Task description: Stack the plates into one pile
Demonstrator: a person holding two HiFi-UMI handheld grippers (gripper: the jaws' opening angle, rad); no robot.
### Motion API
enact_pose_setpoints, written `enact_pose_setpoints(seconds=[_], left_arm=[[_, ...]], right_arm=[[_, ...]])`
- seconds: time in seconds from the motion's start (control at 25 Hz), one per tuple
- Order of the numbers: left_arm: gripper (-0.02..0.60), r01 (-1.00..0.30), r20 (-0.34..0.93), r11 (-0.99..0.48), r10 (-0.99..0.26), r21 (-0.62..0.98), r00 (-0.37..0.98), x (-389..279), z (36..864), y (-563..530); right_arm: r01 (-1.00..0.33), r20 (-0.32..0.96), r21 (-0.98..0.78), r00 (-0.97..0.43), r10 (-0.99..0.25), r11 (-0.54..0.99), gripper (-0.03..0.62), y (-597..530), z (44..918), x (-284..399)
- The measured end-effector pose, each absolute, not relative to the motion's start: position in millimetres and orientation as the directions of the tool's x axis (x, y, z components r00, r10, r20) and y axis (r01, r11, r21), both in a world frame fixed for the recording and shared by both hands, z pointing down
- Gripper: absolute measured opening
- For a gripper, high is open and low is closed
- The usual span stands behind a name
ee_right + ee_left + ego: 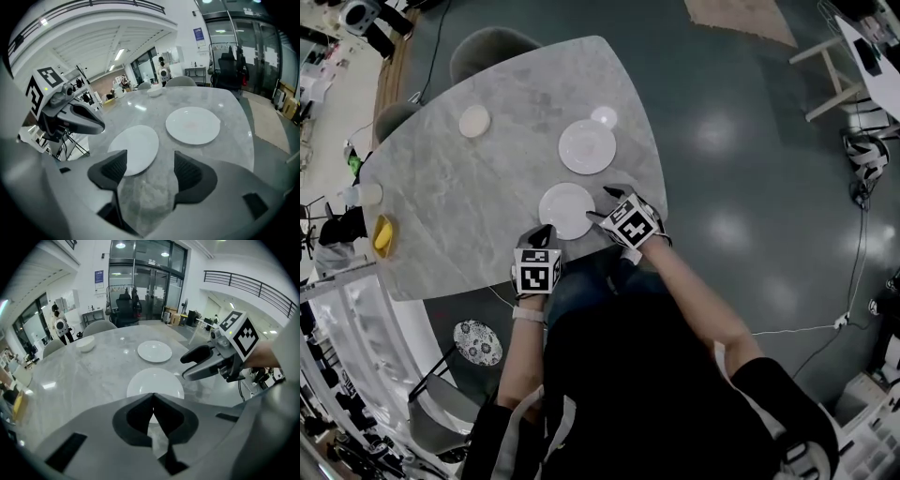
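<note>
Near plate (567, 211), by the table's (469, 253) near edge, lies just left of the spread, empty right gripper (150, 171); the left gripper (153, 401), pressed together and empty, hovers at its near rim.

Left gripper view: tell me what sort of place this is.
Probably an open office or lab hall: tall glass doors, a railed mezzanine above, and office chairs beyond the marble table.

Glossy plates (567, 211) — veined table (469, 211) (perhaps stone).
</note>
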State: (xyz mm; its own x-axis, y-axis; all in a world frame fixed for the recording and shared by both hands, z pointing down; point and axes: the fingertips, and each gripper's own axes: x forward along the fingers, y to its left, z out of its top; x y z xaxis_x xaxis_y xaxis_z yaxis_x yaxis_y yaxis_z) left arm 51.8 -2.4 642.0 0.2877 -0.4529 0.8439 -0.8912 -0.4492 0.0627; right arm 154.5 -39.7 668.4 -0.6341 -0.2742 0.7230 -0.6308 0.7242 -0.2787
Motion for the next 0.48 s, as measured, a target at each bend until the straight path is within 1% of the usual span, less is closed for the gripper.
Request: enact_pose_setpoints(seconds=[0.32,0.48], left_arm=[[0.008,-0.868,0.828,-0.490,-0.451,0.081,0.332,71,640,-38],[0.008,-0.844,0.823,-0.527,-0.435,0.097,0.366,75,644,-66]], right_arm=[[-0.734,0.696,-0.283,-0.600,-0.395,0.617,0.304,-87,660,186],[-0.776,0.704,-0.296,-0.571,-0.422,0.557,0.304,-108,661,195]])
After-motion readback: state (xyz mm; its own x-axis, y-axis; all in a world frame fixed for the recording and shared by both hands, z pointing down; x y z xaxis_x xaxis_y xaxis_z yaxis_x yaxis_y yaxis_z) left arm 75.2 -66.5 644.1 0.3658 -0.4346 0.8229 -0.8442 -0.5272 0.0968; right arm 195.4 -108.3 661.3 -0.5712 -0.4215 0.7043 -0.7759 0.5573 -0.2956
